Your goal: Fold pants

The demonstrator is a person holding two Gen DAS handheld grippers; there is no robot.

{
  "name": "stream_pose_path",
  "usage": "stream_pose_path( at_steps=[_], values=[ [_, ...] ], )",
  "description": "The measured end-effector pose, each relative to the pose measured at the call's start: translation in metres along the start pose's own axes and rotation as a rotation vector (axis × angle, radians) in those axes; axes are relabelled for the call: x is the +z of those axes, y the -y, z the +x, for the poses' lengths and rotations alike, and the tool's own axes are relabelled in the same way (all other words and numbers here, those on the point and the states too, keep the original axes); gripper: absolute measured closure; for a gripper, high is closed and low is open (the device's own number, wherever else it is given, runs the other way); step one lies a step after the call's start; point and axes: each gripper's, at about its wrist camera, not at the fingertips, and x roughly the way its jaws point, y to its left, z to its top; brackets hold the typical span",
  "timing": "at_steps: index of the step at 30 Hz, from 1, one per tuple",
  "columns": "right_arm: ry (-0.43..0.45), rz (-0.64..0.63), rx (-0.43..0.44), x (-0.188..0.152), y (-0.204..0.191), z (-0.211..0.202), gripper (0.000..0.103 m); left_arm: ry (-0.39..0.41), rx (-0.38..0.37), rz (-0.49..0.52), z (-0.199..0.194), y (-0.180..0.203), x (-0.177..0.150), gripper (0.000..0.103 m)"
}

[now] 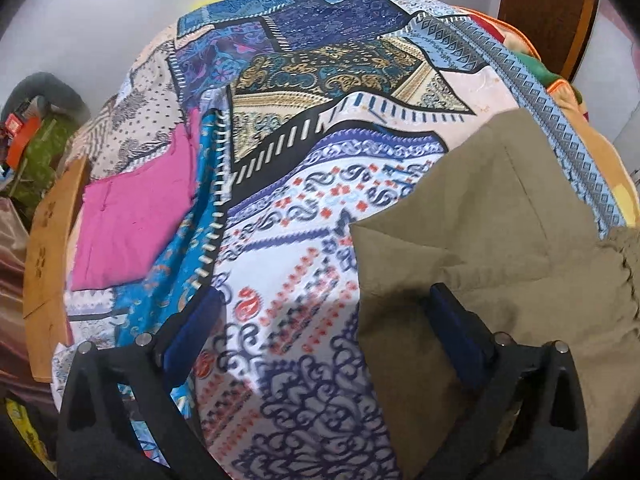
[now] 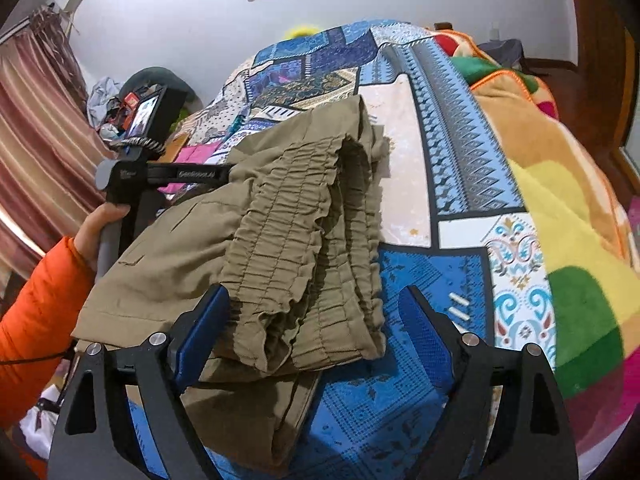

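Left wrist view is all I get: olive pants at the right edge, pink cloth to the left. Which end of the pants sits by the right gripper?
Observer: The gathered waistband, folded over on top of the pants.
Operator: Is the right gripper gripping it?
Observer: No. The right gripper is open, its pads either side of the waistband's near end.
Operator: Anything else on the bed over there?
Observer: A colourful blanket lies along the bedsheet's far side, apart from the pants.

Bed (image 2: 460,160): olive pants (image 2: 280,216), pink cloth (image 1: 136,216)
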Motion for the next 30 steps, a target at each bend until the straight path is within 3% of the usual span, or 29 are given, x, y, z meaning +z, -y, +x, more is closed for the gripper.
stream_pose_path(
  at_steps=[6,14,17,22,30],
  values=[
    [0.036,-0.023,-0.050,0.003,-0.003,-0.016,0.019,-0.004,0.051,-0.098,-0.016,-0.027,-0.030,0.000],
    [0.052,-0.053,-0.063,-0.007,-0.018,-0.037,0.019,0.025,0.135,-0.243,-0.067,-0.065,-0.114,0.000],
    [0.059,-0.058,-0.026,-0.016,-0.030,-0.043,0.019,-0.002,0.073,-0.312,-0.085,-0.076,-0.151,0.000],
    [0.039,-0.134,-0.018,-0.028,-0.050,-0.032,0.019,-0.020,0.002,-0.348,-0.102,-0.075,-0.185,0.000],
    [0.015,-0.138,-0.098,-0.029,-0.030,-0.003,0.019,0.017,-0.053,-0.409,-0.120,-0.075,-0.210,0.000]
  ],
)
